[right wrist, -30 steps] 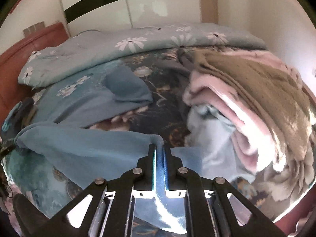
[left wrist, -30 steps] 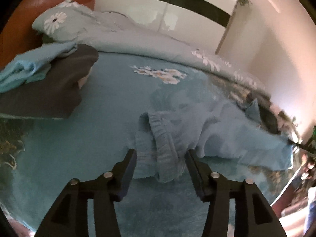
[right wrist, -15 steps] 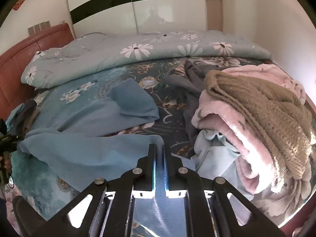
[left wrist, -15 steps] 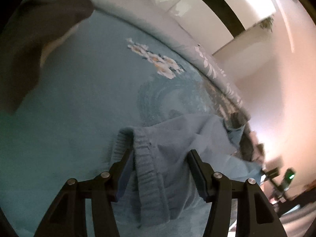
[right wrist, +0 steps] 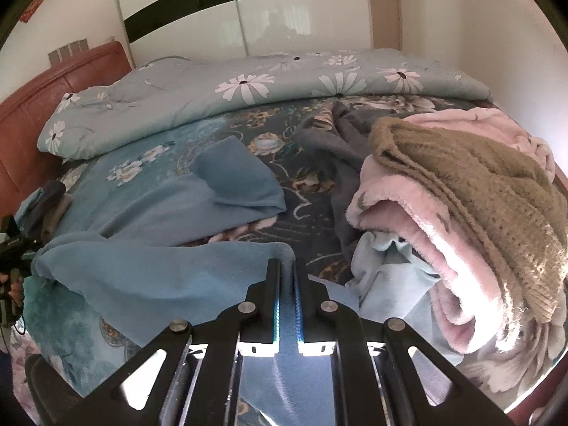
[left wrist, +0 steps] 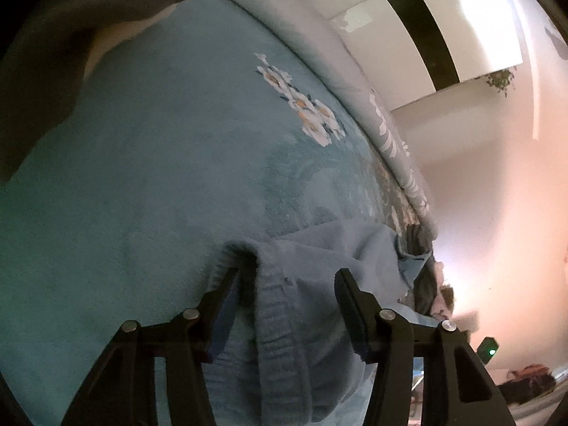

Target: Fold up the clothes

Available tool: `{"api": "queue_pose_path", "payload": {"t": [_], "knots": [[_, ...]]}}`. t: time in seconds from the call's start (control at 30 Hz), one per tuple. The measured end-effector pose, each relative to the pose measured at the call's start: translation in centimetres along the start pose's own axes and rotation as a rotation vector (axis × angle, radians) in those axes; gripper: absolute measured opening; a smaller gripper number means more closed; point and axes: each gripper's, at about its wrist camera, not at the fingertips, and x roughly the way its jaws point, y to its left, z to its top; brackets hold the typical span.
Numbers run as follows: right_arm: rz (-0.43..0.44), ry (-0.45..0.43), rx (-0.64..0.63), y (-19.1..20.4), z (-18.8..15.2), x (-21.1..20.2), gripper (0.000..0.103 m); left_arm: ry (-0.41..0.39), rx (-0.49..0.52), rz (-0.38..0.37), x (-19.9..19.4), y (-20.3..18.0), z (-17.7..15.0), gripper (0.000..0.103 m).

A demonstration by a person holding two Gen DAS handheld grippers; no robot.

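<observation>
Left gripper [left wrist: 287, 277] – jaws spread wide, ribbed hem of the light blue garment [left wrist: 284, 337] sits between the fingers, nothing clamped. Left finger tip is tucked at the fold of the hem, right finger rests against the cloth on the other side. Garment is bunched on the teal bedspread [left wrist: 142, 195], floral print [left wrist: 305, 106] further up the bed. Dark grey cloth [left wrist: 53, 53] at upper left of the left wrist view, partly out of frame.

Right gripper [right wrist: 285, 269] – jaws nearly closed, pinching an edge of the same blue garment [right wrist: 159, 277]; fabric runs from the fingertips out to the left, draped across the bed. Thin gap visible btwn the pads, cloth in it.

Rest of bed, right wrist view: folded blue piece [right wrist: 234, 177] lies flat mid-bed, beyond the held garment. Pile at right – olive knit [right wrist: 479, 191] on top of a pink fleece [right wrist: 419, 234], pale blue cloth [right wrist: 387, 273] under them, grey garment [right wrist: 340, 149] just behind. Daisy-print duvet [right wrist: 266, 85] bunched along the far side, brown headboard [right wrist: 53, 96] at left, wardrobe w/ black stripe [right wrist: 248, 10] behind.
</observation>
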Motion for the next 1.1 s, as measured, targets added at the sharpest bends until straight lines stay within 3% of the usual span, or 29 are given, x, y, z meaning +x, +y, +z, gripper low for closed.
{"api": "queue_pose_path", "payload": {"t": [0.07,0.13,0.23,0.4,0.6,0.73,0.87,0.97,1.1], "knots": [[0.002,0.000,0.001,0.0,0.0,0.0,0.007,-0.012,-0.009,0.011,-0.1,0.2,0.0,0.041],[0.005,0.000,0.004,-0.1,0.1,0.1,0.007,-0.019,-0.029,0.011,-0.3,0.5,0.0,0.014],[0.007,-0.001,0.006,-0.1,0.2,0.2,0.007,-0.033,-0.039,0.002,-0.5,0.4,-0.1,0.010],[0.023,-0.050,0.031,-0.3,2.0,-0.2,0.007,-0.137,0.017,0.001,-2.8,-2.3,1.6,0.007],[0.082,-0.243,0.027,0.2,6.7,-4.4,0.007,-0.346,0.243,-0.095,-11.5,-10.1,3.8,0.006],[0.102,-0.333,0.015,-0.1,6.2,-6.7,0.007,-0.436,0.375,-0.148,-16.5,-11.5,1.0,0.007],[0.107,-0.218,0.009,-1.1,2.6,-4.5,0.007,-0.358,0.376,-0.070,-15.1,-7.1,-3.0,0.007],[0.113,-0.116,0.018,-1.4,-0.6,-2.4,0.007,-0.272,0.268,-0.020,-12.5,-2.5,-4.5,0.007],[0.120,-0.049,0.029,-1.6,-3.3,-1.6,0.007,-0.236,0.195,-0.003,-11.5,1.0,-6.7,0.007]]}}
